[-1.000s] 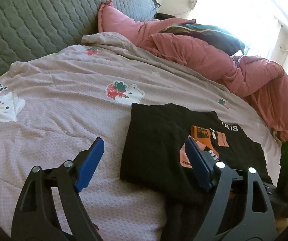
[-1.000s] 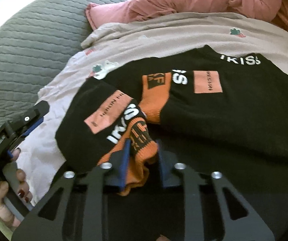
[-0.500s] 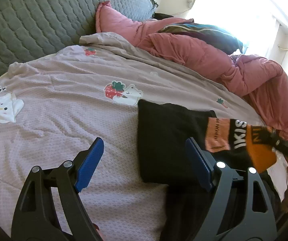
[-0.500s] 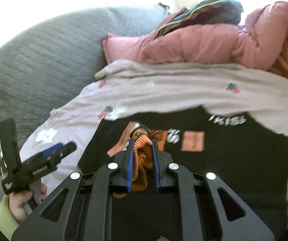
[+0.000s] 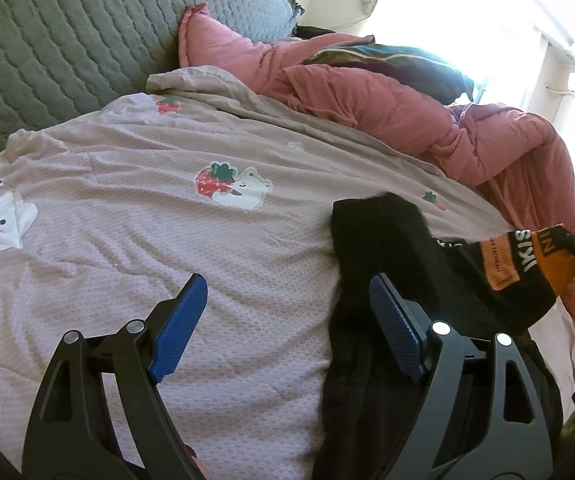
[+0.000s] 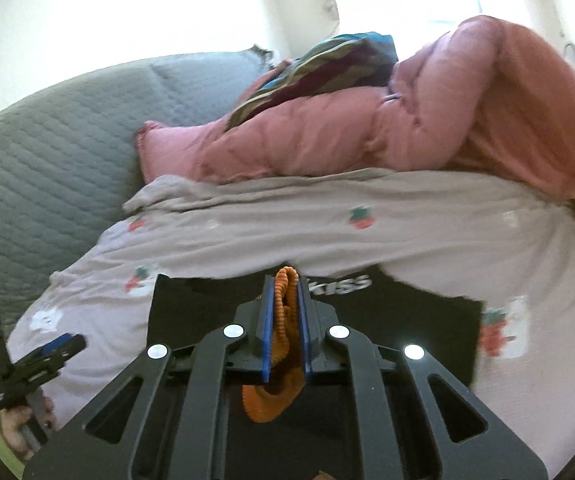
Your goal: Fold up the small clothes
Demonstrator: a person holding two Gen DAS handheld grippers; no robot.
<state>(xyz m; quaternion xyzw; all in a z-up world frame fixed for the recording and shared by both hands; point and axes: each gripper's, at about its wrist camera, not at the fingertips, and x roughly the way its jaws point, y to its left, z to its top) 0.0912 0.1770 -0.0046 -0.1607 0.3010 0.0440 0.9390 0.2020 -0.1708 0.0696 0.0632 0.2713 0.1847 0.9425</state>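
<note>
A: Where is the black knitted garment [image 5: 379, 256] with orange patches and white lettering found?

B: It is laid on the pale lilac bedspread [image 5: 135, 208] printed with strawberries and small white bears. Taking the strawberry-and-bear print [image 5: 231, 188] near the middle of the spread as the landmark, the garment is seen to the right of it and nearer the camera.

A: How are the right tongs [image 6: 286, 284] seen?

B: They are closed tight on the ribbed orange cuff [image 6: 283, 320] of the garment, which is pinched between the two blue pads. The cuff is held up off the bedspread, and a sleeve is drawn away from the print, toward the right edge of the left wrist view.

A: And the left tongs [image 5: 283, 300]?

B: They are spread wide, and nothing is held. They are kept over the bedspread below the print, with the garment's left edge lying behind the right-hand pad.

A: What is seen beyond the print?

B: A rumpled pink quilt [image 5: 387, 108] is piled there, against a grey quilted headboard [image 5: 47, 48].
</note>
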